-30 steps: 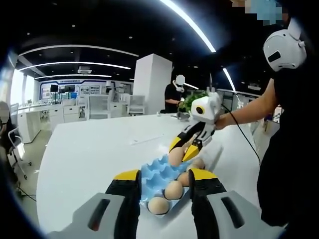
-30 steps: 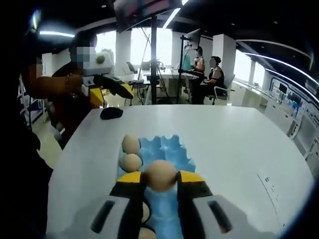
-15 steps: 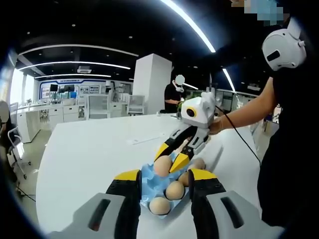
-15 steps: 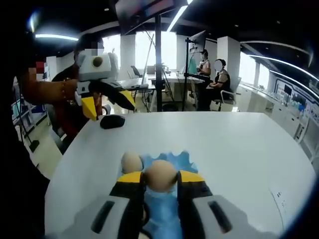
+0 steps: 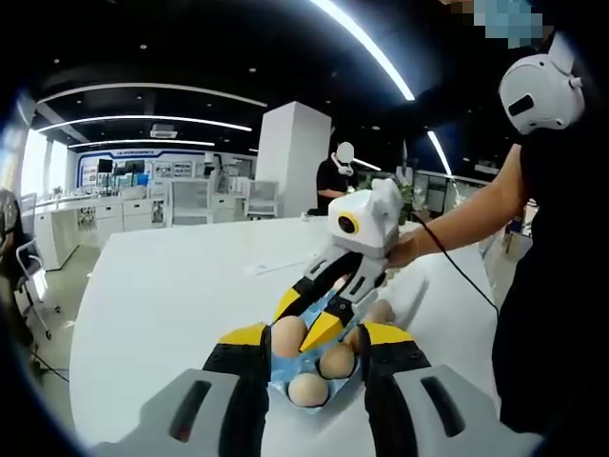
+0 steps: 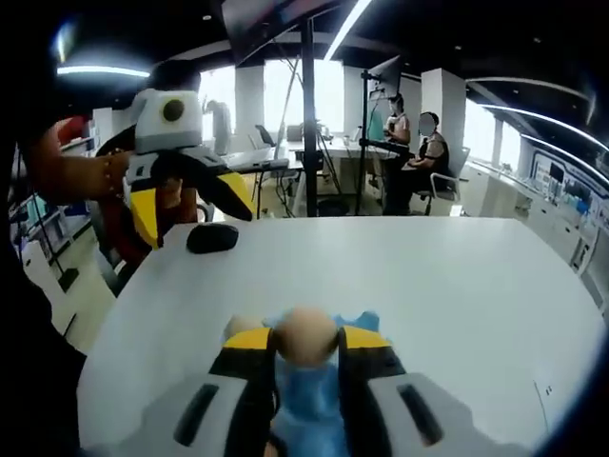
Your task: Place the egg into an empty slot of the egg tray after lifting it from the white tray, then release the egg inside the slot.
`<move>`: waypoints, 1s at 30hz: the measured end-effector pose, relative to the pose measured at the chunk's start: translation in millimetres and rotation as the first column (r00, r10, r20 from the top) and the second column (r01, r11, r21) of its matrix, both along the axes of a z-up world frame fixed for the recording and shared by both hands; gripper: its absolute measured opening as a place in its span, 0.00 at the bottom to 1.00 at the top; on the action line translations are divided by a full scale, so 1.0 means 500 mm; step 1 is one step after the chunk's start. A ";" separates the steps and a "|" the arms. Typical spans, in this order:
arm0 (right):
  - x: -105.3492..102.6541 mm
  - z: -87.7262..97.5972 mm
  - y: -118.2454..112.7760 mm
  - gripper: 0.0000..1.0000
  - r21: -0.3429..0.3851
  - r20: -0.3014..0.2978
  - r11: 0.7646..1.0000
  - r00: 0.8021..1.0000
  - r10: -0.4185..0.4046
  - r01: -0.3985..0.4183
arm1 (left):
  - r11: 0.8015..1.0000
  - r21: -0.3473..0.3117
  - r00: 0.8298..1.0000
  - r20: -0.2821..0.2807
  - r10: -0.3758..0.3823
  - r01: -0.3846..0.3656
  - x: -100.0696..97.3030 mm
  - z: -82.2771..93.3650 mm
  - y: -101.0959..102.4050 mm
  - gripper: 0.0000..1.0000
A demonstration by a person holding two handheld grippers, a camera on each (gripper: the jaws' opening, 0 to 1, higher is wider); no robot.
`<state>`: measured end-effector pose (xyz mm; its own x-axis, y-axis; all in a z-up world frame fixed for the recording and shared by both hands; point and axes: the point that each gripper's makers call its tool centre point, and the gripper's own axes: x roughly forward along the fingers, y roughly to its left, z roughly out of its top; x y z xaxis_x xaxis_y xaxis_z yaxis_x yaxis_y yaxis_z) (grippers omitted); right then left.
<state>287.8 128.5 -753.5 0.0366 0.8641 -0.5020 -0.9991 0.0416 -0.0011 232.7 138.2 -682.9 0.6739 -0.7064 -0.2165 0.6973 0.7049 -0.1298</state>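
Observation:
My right gripper (image 6: 307, 341) is shut on a tan egg (image 6: 306, 333), held between its yellow-tipped jaws just above the blue egg tray (image 6: 314, 405). In the left gripper view the same right gripper (image 5: 304, 320) reaches in from the right, with the egg (image 5: 288, 336) low over the near left part of the blue tray (image 5: 319, 376). Three eggs (image 5: 336, 360) show in the tray's slots. My left gripper (image 5: 314, 338) is open with the tray between its jaws in that view. It hovers at the far left as the left gripper (image 6: 193, 208) in the right gripper view.
A black mouse (image 6: 212, 238) lies on the large white table (image 6: 428, 286) beyond the tray. A person's arm (image 5: 466, 219) holds the right gripper, the body standing at the table's right edge. Desks, chairs and seated people fill the background.
The right gripper has carried the egg down and toward the left gripper's camera, to the tray's near end. In the right gripper view the tray has slid lower under the jaws.

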 end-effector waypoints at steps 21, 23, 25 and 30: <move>0.002 -0.054 0.020 0.25 -0.061 -0.024 0.998 1.000 0.001 -0.003 | 1.000 0.004 1.000 -0.006 0.008 -0.008 -0.003 -0.001 0.006 0.36; 0.002 -0.057 0.021 0.25 -0.060 -0.014 0.998 1.000 0.005 -0.006 | 1.000 0.001 1.000 -0.007 0.008 -0.008 -0.003 -0.001 0.006 0.36; 0.002 -0.057 0.023 0.25 -0.062 -0.016 0.998 1.000 0.005 -0.006 | 1.000 0.003 1.000 -0.008 0.007 -0.007 -0.004 -0.002 0.006 0.36; -0.003 -0.059 0.025 0.25 -0.070 0.010 0.997 1.000 0.028 -0.027 | 1.000 0.002 1.000 -0.007 0.008 -0.008 -0.003 -0.001 0.006 0.36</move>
